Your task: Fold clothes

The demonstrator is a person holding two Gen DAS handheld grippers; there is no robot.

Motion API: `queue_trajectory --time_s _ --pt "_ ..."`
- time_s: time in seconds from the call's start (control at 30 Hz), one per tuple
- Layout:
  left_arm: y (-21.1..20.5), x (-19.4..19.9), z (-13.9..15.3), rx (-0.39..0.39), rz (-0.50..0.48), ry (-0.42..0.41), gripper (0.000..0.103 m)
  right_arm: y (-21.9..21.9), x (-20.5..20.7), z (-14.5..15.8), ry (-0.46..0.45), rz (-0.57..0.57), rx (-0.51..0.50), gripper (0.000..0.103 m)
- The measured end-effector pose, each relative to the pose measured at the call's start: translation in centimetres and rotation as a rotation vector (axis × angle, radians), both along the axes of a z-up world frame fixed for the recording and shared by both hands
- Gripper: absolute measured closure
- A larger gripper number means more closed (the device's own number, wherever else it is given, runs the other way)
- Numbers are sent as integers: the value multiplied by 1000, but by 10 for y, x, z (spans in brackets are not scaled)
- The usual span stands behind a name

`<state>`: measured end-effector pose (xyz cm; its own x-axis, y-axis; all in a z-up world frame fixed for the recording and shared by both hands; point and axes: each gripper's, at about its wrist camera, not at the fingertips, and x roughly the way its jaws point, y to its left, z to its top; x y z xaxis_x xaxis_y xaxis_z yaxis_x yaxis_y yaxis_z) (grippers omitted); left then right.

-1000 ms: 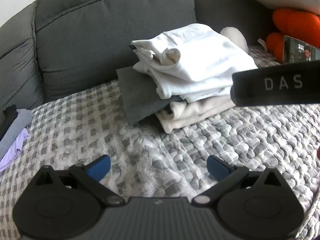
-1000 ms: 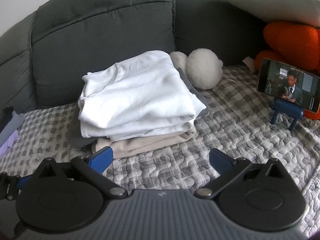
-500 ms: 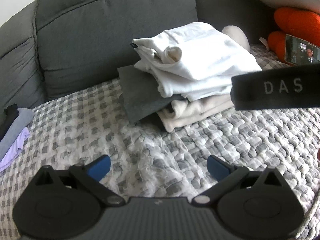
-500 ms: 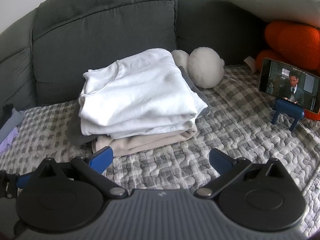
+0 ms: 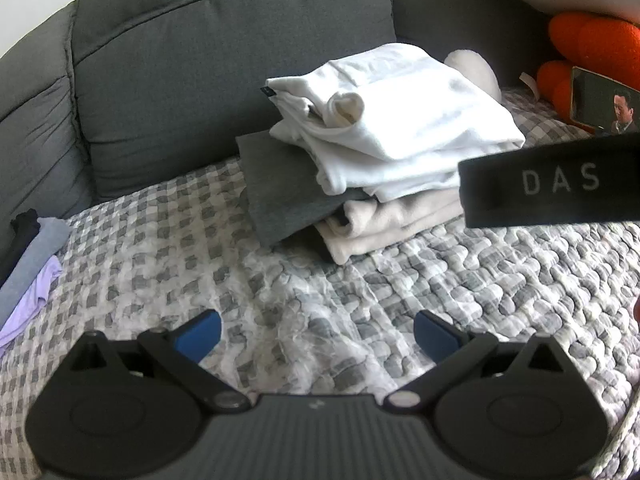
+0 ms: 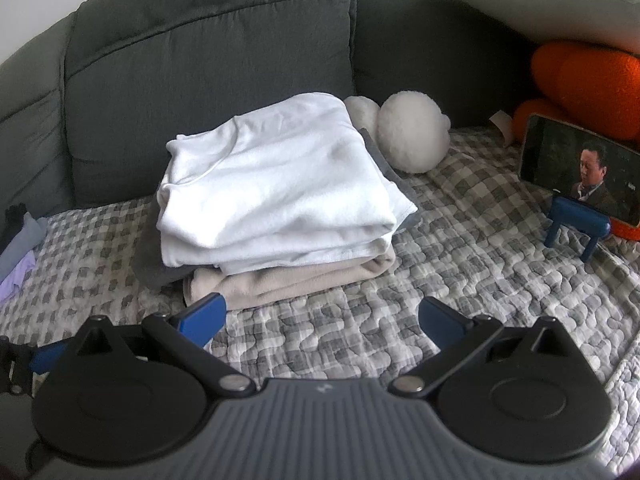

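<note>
A stack of folded clothes [image 5: 392, 128] rests on the checked quilt [image 5: 160, 256] of a grey sofa: white garments [image 6: 276, 192] on top, a beige one [image 6: 304, 276] and a dark grey one [image 5: 280, 192] below. My left gripper [image 5: 318, 334] hovers open over the quilt in front of the stack, holding nothing. My right gripper [image 6: 322, 318] is open too, just short of the stack's beige bottom layer, with nothing between its blue fingers [image 6: 204, 316]. The right gripper's black body marked DAS [image 5: 556, 184] crosses the left wrist view and hides part of the stack.
More clothes, lilac, grey and black [image 5: 28, 264], lie at the quilt's left edge. A white plush toy [image 6: 412, 136] sits behind the stack. A phone [image 6: 580, 168] on a blue stand plays video at right, before orange cushions [image 6: 588, 84]. Sofa backrests [image 6: 208, 72] close off the rear.
Both grippers have drifted slightly; the stack sits a touch lower and further right in both views. Both stay open and the clothes have not moved.
</note>
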<state>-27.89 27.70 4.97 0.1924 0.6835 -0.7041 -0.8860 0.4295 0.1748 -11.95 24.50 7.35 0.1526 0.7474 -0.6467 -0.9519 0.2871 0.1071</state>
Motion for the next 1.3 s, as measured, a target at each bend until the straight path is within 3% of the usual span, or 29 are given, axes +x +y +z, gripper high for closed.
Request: queue_trajectory --time_s 1.3 --pt "-1 1 -1 8 -1 14 1 4 -2 -4 -12 14 -22 0"
